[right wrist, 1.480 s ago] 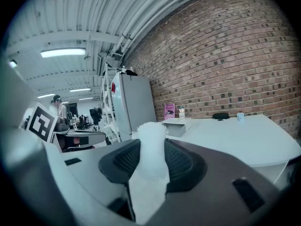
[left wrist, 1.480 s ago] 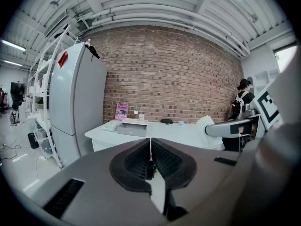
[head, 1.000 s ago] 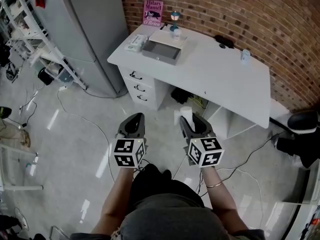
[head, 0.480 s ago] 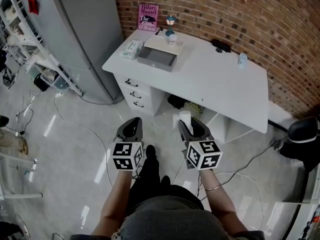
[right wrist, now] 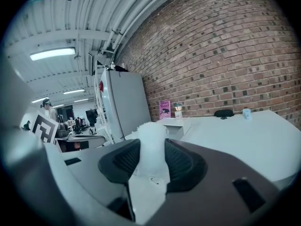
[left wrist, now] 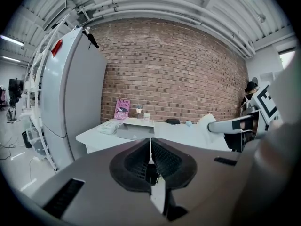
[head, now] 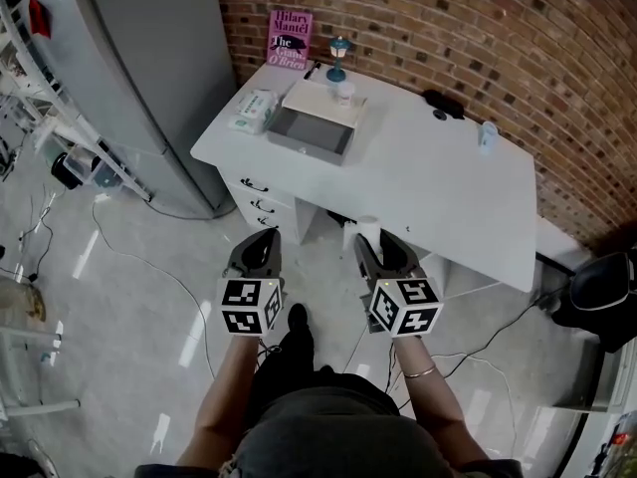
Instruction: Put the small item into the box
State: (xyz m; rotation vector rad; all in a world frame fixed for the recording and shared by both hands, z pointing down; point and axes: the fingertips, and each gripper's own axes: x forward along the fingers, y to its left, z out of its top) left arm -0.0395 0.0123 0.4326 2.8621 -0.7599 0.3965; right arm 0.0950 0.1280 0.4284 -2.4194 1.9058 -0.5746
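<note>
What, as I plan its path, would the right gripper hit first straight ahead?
Likely the white desk, at its near edge; depth is unclear. The right gripper holds a white wad.

Two hand-held grippers [head: 265, 237] [head: 376, 243], one small item [head: 368, 226], one box [head: 311, 133], one desk [head: 430, 179]

A white desk [head: 438, 177] stands against a brick wall [head: 478, 28]. A pink book [head: 290, 39] leans upright at the wall, with a small blue lamp [head: 339, 59] just beside it. A white pack [head: 253, 111] lies near the desk's left edge. A tall grey refrigerator [head: 149, 58] stands to the left, and cables [head: 149, 257] lie on the floor.
</note>
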